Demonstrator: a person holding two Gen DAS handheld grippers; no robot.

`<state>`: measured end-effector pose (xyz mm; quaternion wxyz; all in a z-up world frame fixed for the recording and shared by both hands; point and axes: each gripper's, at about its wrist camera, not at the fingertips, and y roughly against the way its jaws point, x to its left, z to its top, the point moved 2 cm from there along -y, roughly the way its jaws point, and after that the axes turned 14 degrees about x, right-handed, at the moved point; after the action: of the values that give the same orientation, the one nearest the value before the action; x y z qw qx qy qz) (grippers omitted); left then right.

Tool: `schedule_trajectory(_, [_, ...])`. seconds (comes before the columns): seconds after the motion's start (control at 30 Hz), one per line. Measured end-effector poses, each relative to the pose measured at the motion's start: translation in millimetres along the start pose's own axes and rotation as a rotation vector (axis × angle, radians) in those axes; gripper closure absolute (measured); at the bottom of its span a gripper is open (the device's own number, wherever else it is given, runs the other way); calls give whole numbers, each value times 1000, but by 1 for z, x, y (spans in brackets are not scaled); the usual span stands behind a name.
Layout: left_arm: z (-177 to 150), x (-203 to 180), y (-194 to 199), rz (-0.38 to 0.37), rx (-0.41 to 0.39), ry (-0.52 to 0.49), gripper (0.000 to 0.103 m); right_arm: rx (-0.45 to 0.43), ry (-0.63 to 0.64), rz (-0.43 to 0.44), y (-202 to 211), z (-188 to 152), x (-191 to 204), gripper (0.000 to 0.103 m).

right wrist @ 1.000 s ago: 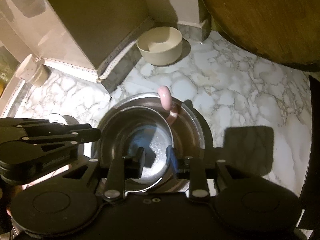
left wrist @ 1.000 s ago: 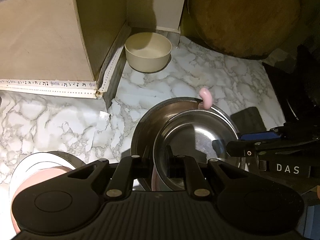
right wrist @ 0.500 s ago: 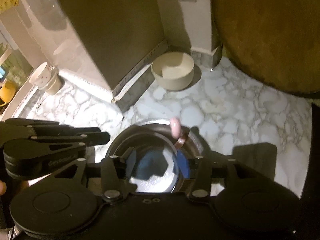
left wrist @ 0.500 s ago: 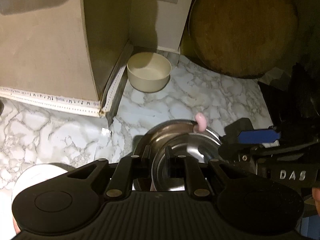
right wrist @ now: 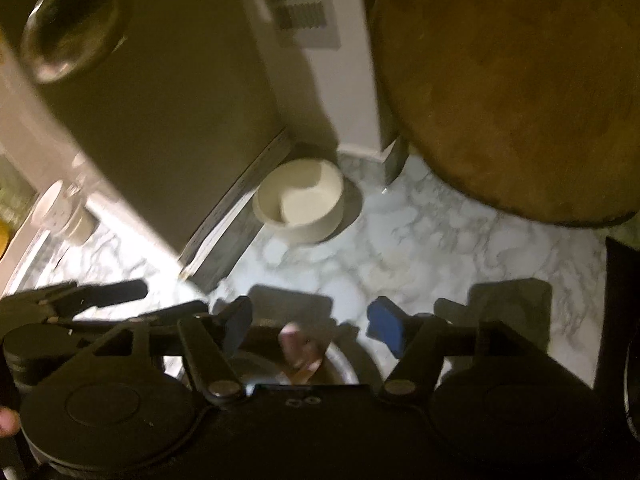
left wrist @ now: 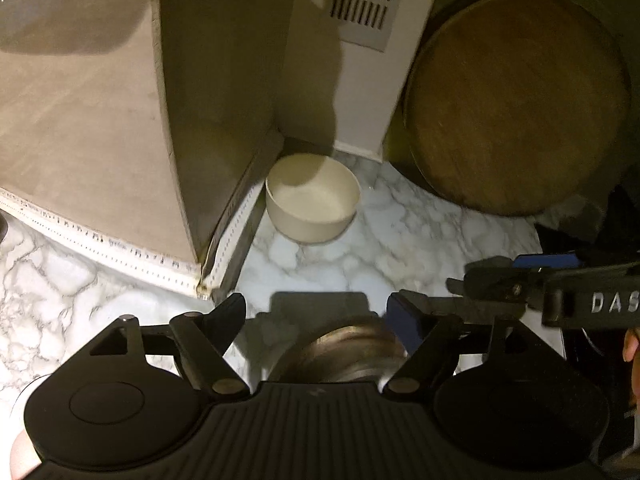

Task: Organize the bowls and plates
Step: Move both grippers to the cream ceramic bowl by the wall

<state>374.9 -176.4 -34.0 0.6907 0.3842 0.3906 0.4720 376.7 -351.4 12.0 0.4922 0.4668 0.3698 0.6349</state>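
Left tool (left wrist: 316, 316) has just been opening and now stands spread over the steel bowls (left wrist: 344, 354), nothing between its pads; a cream bowl (left wrist: 312, 200) waits in the desk (left wrist: 400, 240) corner. Right tool (right wrist: 306, 326) likewise has just spread, empty, above those nested bowls (right wrist: 336, 364), so stacking looks done and the cream bowl (right wrist: 300, 200) remains.

Glossy marble-look counter (left wrist: 400, 240), shiny metal bowl (left wrist: 352, 356), seemingly matt wooden board (left wrist: 516, 100).

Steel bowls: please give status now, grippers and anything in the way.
Left gripper and right gripper just opened, both empty. Steel bowls nested on counter. Cream bowl ahead, apart.
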Motion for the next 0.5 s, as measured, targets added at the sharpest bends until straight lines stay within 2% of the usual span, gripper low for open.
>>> schedule_trajectory(0.23, [20, -2, -25, 6, -7, 101, 26, -2, -49, -16, -15, 43, -25, 28])
schedule_trajectory(0.5, [44, -3, -53, 45, -8, 241, 26, 45, -76, 8, -46, 79, -45, 28])
